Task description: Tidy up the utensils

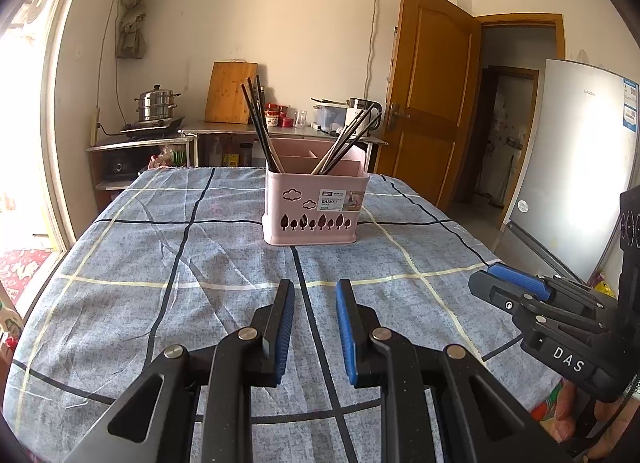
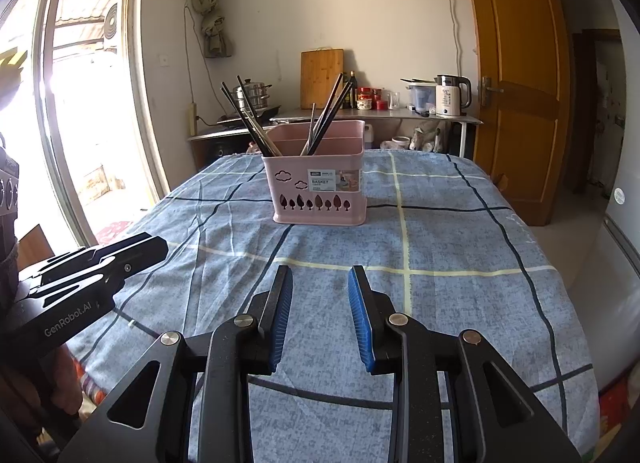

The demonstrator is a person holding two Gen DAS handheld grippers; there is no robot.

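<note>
In the left wrist view we see our left gripper point(image 1: 315, 327) low in the near foreground, its two black fingers with blue ribbed pads point(image 1: 285, 333) standing apart with nothing between them, above the desk covered by a blue-grey checked cloth point(image 1: 168, 231). Farther along the cloth, near its centre, stands the pink plastic utensil basket with tree and cloud cut-outs point(image 1: 315, 205), well apart from the gripper. Dark chopsticks lean left out of its left compartment point(image 1: 256, 119), and a second bundle of dark chopsticks point(image 1: 348, 139) leans right out of a compartment further right. Our right gripper point(image 1: 516, 291) shows at the right edge, seen from the side; we cannot tell its state here. Behind, a silver refrigerator point(image 1: 576, 167) stands on the right and a wooden cutting board point(image 1: 230, 93) leans on the far wall.

In the right wrist view our right gripper point(image 2: 320, 319) is in the near foreground, fingers apart and holding nothing, over the same cloth point(image 2: 460, 247). The pink basket point(image 2: 320, 191) stands far ahead, slightly left of centre, both chopstick bundles point(image 2: 248, 119) point(image 2: 330, 111) upright in it. The left gripper point(image 2: 104, 263) shows at the near left.
</note>
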